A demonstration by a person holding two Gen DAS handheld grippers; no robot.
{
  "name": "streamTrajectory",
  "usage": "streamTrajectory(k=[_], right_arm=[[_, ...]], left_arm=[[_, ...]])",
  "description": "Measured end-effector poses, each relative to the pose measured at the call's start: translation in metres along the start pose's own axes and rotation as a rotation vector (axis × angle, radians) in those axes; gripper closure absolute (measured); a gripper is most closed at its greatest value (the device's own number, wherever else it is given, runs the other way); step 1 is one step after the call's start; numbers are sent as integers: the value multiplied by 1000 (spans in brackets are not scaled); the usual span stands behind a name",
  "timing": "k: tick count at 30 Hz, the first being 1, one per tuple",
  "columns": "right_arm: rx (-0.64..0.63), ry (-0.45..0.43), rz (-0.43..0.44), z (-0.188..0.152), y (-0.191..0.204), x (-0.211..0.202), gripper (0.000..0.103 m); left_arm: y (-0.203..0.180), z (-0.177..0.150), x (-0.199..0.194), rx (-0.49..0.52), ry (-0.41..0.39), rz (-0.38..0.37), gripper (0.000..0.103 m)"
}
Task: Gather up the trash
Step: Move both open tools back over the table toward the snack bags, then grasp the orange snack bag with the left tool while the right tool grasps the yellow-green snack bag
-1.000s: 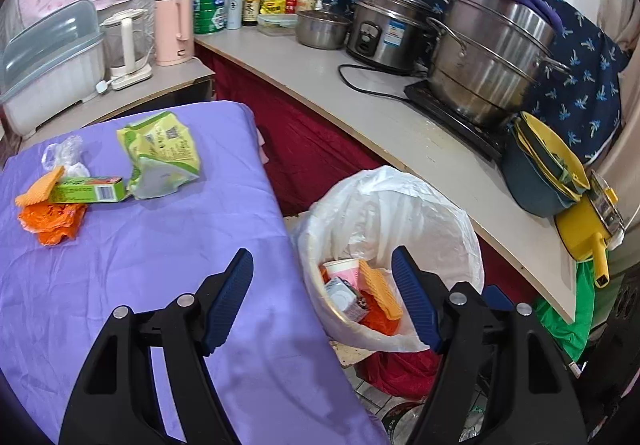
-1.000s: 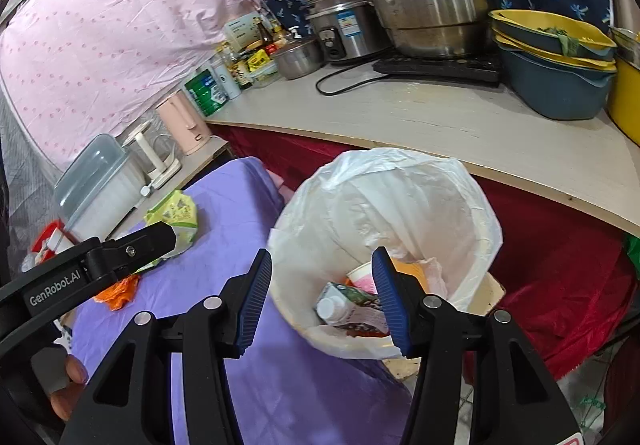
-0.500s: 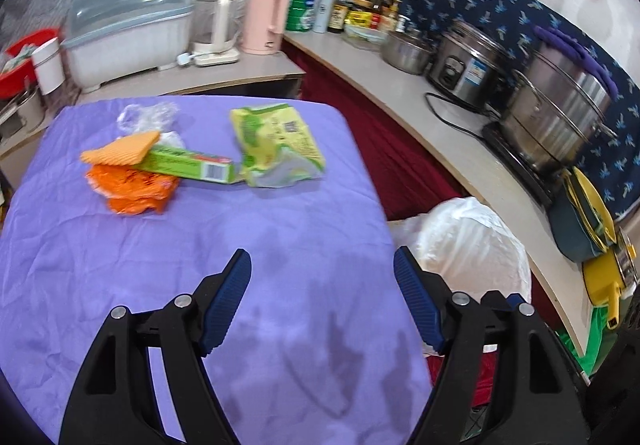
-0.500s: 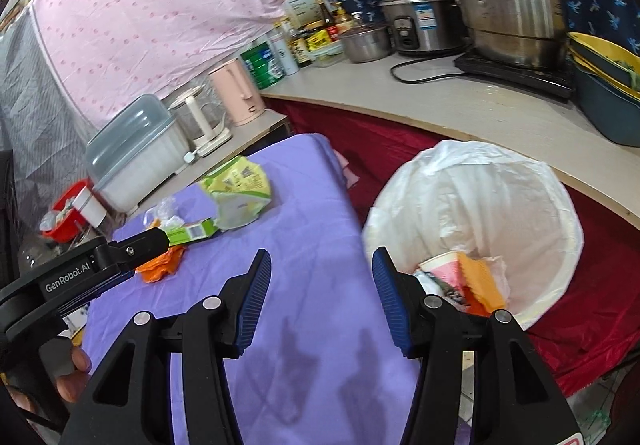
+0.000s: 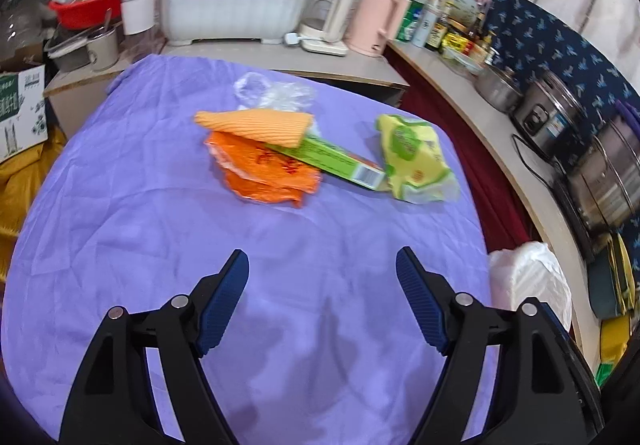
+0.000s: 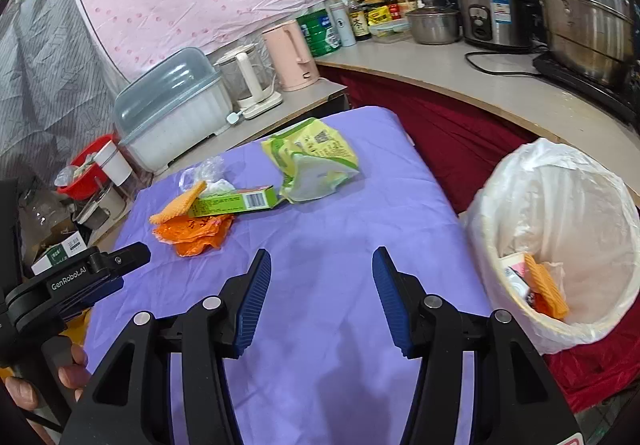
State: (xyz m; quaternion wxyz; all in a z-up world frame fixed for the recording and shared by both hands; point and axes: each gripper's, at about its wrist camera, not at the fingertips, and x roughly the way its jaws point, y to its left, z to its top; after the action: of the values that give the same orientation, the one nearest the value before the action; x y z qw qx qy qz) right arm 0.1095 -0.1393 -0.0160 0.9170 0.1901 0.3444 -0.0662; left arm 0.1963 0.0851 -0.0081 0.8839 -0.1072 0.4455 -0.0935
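Both tools, left (image 5: 322, 297) and right (image 6: 322, 295), released and empty, swung from bin (image 6: 496, 205) to worktop (image 5: 120, 213).
Left jaws just widened; wrappers (image 5: 264, 165) wait near the far edge, next pick likely.

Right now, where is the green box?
In the right wrist view, the green box lies mid-table on the purple cloth, between the orange wrappers and yellow-green bag.

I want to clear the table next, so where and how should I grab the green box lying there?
Grip the green box near its barcode end, fingers across its narrow width, coming down from above. That end lies bare on the purple cloth, while the other end is tucked under the orange ribbed pad. The yellow-green packet lies close beside the end, so probably keep slightly in from it.
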Motion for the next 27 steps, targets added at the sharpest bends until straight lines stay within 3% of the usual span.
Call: streamTrajectory(k=[12, 23, 26, 27], right_arm=[[-69, 25, -3, 34, 36, 70, 51], [-137, 25, -52, 73, 50, 138, 51], [-153, 29, -65, 76, 52, 151, 51], [-158, 33, -68, 77, 52, 156, 51]], left_arm=[[70, 42, 43, -123, 13, 72, 31], [77, 68, 106, -139, 82, 53, 28], [78, 70, 118, -143, 88, 45, 32], [78, 70, 121, -142, 90, 42, 39]])
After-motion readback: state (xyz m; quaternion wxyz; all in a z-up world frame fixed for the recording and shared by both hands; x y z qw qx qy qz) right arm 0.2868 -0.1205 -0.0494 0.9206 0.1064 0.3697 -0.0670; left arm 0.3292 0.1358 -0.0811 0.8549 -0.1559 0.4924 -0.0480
